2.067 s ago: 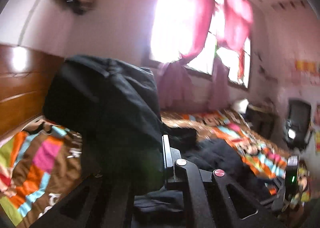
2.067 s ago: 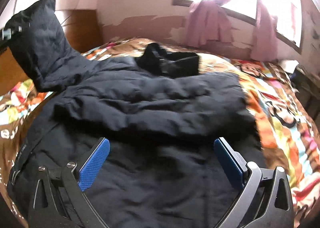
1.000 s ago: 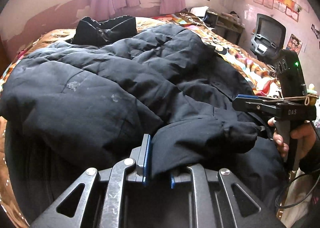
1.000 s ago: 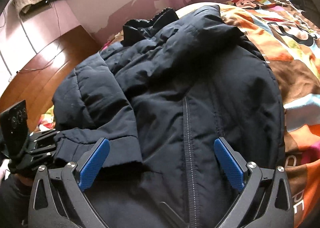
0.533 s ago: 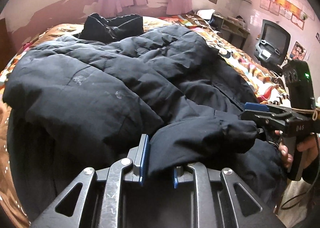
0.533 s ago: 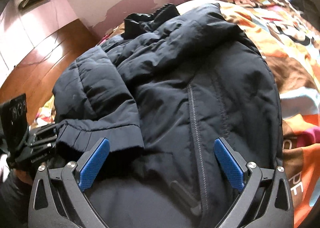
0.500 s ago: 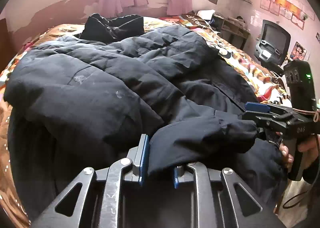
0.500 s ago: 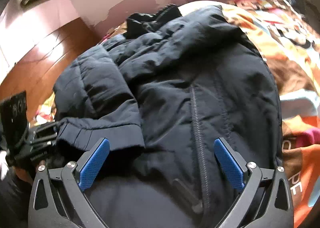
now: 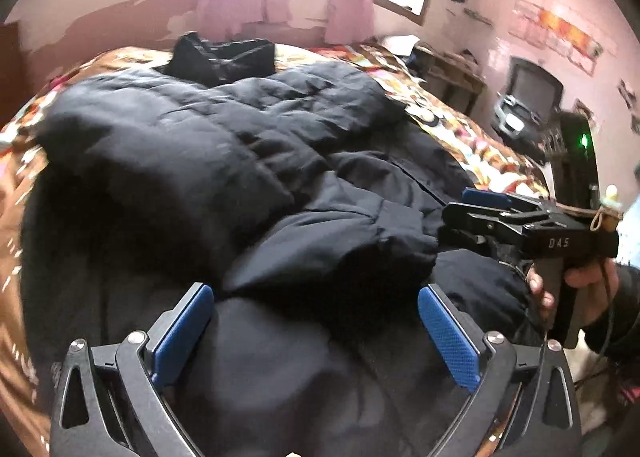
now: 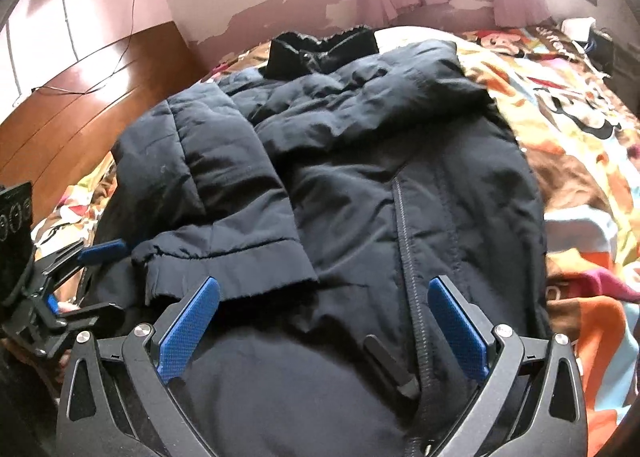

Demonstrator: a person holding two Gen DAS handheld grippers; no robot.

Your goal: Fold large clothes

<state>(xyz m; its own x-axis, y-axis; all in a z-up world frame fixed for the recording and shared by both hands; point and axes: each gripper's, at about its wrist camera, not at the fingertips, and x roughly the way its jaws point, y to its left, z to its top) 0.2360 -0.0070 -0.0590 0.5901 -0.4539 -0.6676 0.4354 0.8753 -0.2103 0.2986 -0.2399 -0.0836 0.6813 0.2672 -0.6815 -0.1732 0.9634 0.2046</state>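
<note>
On the bed (image 10: 580,129), over its bright patterned cover, a large dark padded jacket (image 10: 400,185) lies front up, its zip running down the middle and its collar toward the window wall. One sleeve (image 10: 224,193) is folded across the chest, its cuff (image 10: 236,269) lying flat near the hem on the person's left side; the other sleeve (image 10: 384,97) is laid across higher up, near the collar. The left tongs (image 9: 316,333) have just been opening, and now their blue pads stand wide apart with nothing pinched between them; the cuff rests on the jacket just ahead of them, free of both pads (it looks set down rather than held). The right tongs (image 10: 324,325) also stand wide apart, hovering over the lower front of the jacket beside the zip, gripping nothing. In the left wrist view a hand (image 9: 576,285) holds the right tool's handle off to the side, near the cuff. As a judgement, the task is partway along: both sleeves appear tucked inward, so the narrowing of the jacket looks done, though the body is at full length and puffy. What seems left is to bring the hem up toward the collar, or the collar down, in one or two folds, and to flatten the bulk so the bundle holds. A smaller dark garment (image 10: 320,49) lies beyond the collar, apart from this work.
</note>
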